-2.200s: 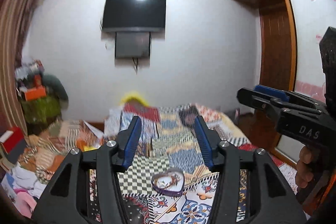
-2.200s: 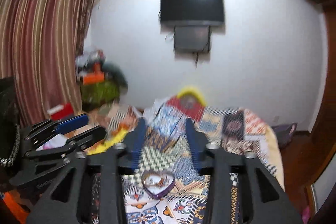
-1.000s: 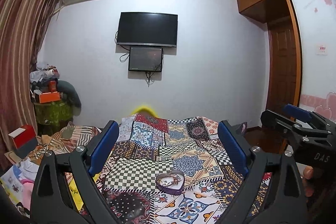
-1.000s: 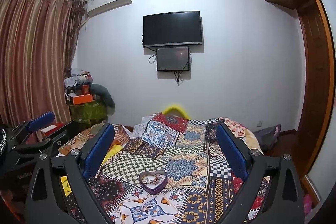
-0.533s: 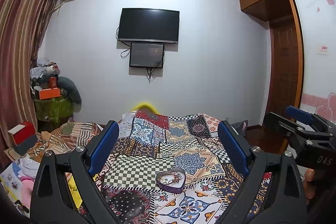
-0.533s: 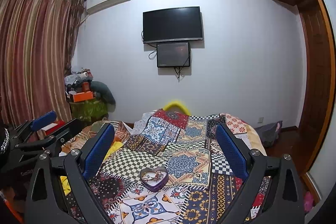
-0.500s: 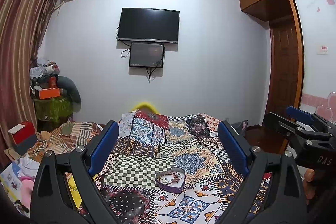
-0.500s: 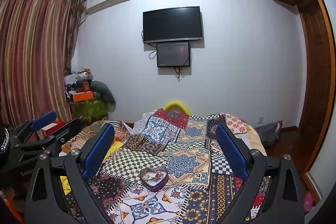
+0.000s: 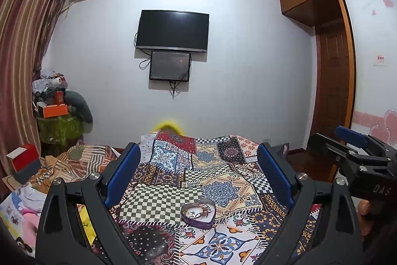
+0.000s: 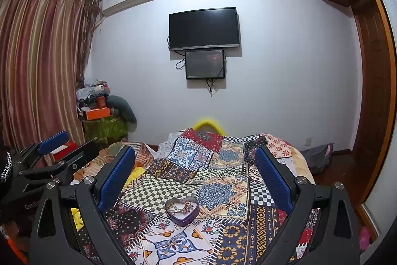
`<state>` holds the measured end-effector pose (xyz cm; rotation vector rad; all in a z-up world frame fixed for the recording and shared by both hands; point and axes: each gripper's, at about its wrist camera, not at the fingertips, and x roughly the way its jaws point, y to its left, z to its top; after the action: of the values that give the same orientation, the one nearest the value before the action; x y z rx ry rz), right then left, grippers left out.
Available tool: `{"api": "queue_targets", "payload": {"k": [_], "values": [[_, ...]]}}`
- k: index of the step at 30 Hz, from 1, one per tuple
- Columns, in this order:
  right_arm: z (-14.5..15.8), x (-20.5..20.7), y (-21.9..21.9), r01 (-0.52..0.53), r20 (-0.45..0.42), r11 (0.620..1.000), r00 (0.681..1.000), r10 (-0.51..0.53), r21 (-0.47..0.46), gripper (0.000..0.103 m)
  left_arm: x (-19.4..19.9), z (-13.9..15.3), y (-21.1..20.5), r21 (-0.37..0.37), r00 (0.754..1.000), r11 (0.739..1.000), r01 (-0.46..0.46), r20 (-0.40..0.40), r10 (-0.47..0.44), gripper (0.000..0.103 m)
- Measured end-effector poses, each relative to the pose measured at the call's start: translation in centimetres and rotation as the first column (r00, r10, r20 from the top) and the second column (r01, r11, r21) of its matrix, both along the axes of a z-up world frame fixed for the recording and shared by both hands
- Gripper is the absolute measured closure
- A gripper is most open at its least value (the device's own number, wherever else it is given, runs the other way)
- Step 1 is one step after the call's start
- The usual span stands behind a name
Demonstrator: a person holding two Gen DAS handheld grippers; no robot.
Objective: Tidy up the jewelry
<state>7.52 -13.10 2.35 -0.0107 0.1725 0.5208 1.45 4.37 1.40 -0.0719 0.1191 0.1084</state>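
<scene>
A: Jewelry (image 9: 198, 210) sits tangled in the heart-shaped tin (image 9: 197, 220) on the bed (image 9: 158, 200), at about six o'clock in both wrist views. Left claw (image 9: 198, 170) is spread wide and empty; so is the right claw (image 10: 194, 169).

B: Neither is near it. I'd lower one claw straight over the tin, narrow it first, and pinch a single strand, since the pieces look knotted.

A: Obstacles?

B: Clutter (image 9: 52, 103) at nine o'clock, television (image 9: 172, 31) at twelve, wardrobe (image 9: 330, 81) at three; all well apart. Only the soft quilt may let the tin tip.
</scene>
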Motion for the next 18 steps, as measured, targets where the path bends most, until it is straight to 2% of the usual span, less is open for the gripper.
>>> {"api": "queue_targets", "payload": {"k": [18], "values": [[-0.01, -0.03, -0.02, 0.004, 0.003, 1.000, 1.000, -0.004, 0.000, 0.007, -0.01, -0.01, 0.13, -0.029, 0.999, 0.999, 0.030, -0.016, -0.031, 0.008]]}}
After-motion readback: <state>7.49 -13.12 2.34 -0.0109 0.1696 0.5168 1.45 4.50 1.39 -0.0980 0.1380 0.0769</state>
